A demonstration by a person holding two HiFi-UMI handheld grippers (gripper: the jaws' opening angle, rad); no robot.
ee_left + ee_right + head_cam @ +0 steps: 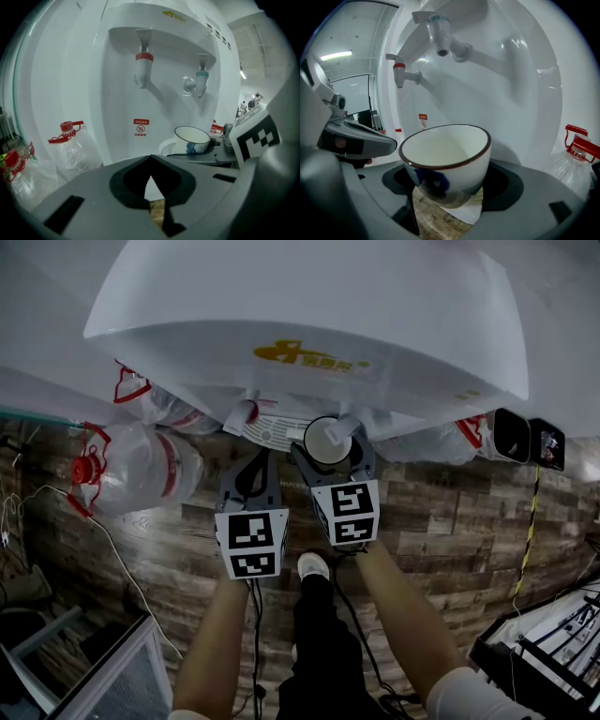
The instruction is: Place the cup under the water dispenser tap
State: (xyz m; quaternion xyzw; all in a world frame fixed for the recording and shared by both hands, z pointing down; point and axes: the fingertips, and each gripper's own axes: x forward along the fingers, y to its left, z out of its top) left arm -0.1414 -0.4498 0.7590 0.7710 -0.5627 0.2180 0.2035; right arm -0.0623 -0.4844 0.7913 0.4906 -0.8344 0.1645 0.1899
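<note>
– Where is the cup sitting right now?

– The right gripper is holding it. Its jaws are pinching the cup's lower body from both sides, with the mouth facing up. The cup is hanging inside the recess of the white water dispenser, over the drip tray. I cannot tell whether it is touching the tray.

– Which tap is it lining up with?

– The blue tap. It is showing above the cup, a little to the left in the right gripper view. The red tap is standing well off to the side.

– And the left gripper?

– It is hovering just beside the right one and pointing at the dispenser. Its jaws are pressed together at the tips and are carrying nothing.

– Anything else nearby?

– Clear plastic bottles with red caps are lying on the wooden floor beside the dispenser.
</note>
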